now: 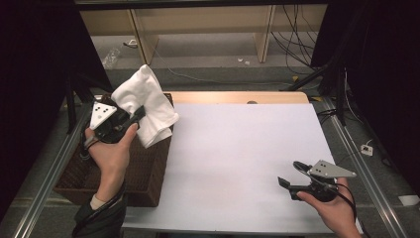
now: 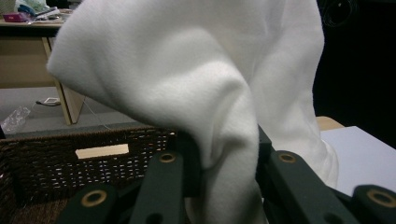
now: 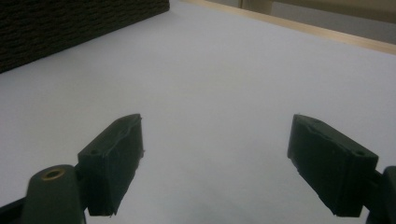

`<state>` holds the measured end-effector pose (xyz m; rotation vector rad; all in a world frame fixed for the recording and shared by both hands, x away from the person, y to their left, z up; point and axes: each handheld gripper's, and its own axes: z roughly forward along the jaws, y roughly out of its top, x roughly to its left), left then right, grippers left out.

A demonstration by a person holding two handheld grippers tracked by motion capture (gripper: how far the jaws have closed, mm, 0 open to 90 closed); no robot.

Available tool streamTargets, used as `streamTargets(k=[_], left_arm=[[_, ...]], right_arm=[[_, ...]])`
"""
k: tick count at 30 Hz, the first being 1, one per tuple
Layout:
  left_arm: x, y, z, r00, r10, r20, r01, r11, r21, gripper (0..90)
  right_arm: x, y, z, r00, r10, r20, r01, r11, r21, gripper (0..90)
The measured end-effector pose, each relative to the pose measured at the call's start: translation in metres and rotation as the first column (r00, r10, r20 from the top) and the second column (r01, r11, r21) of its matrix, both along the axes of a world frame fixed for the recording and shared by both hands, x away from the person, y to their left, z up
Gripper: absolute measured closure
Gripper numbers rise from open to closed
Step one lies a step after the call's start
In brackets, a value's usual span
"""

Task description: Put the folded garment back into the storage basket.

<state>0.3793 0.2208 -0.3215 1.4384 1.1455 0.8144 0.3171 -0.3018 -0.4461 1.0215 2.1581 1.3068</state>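
The left gripper clamped a white cloth above the wicker basket, apparently clear of it. The right gripper hovered wide open, holding nothing, near the table's right front corner.

Lab: dark curtains, floor cables, framed table.

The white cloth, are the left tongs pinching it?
Touching. The left gripper view shows the left tongs squeezing the white cloth on both sides.

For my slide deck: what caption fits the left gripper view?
Left gripper holding a white cloth above the wicker basket.
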Motion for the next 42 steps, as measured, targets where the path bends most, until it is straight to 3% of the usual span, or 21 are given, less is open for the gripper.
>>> streamTargets(k=[42], left_arm=[[0.001,0.011,0.000,0.9996,0.029,-0.002,-0.029,0.9995,-0.012,73.9]], right_arm=[[0.000,0.000,0.000,1.0000,-0.002,0.000,0.002,1.0000,0.000,19.0]])
